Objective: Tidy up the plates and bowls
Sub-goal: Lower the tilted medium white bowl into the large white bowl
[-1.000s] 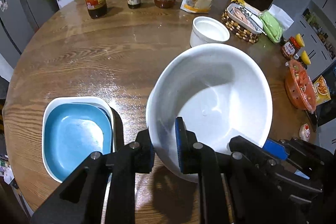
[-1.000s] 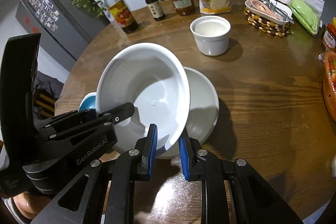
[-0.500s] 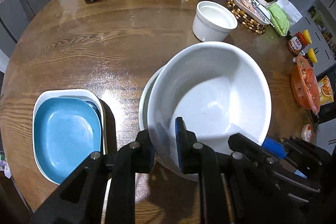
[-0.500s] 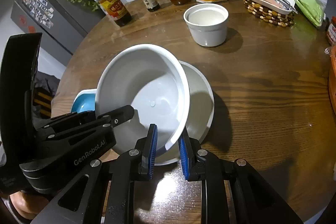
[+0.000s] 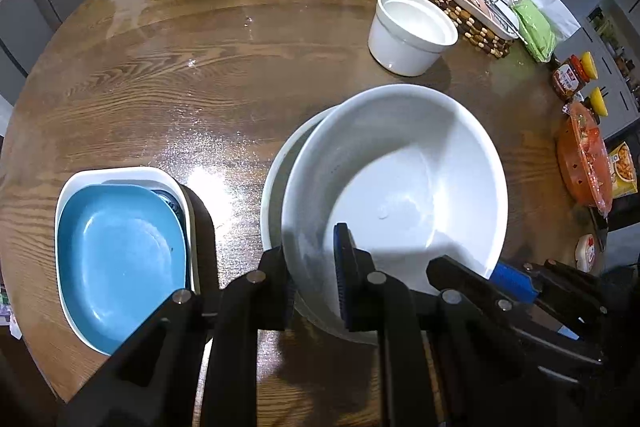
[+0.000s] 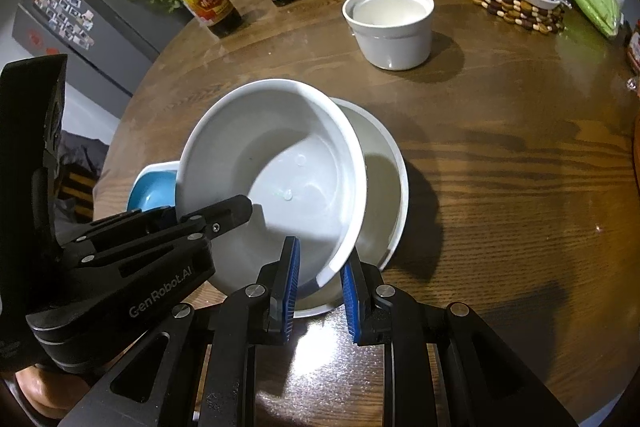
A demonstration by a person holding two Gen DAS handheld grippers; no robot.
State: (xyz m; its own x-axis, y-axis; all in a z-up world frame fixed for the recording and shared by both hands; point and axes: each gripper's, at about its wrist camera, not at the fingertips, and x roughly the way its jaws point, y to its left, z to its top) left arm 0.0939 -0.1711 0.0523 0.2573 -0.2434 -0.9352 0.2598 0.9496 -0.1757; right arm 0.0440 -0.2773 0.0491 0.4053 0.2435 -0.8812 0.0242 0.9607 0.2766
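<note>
White glazed ceramic, the deep round bowl (image 6: 276,179) hangs tilted over a second white bowl (image 6: 384,187) on the wooden table (image 6: 500,167), its far rim leaning beyond the fingertips. Both grippers clamp its near rim: the left gripper (image 5: 312,283) with one pad inside and one outside, the right gripper (image 6: 320,279) likewise. Glaze is slick, so I judge the bowl could slip or clack down off-centre if either grip eases unevenly. Both tools point steeply downward, side by side.
</note>
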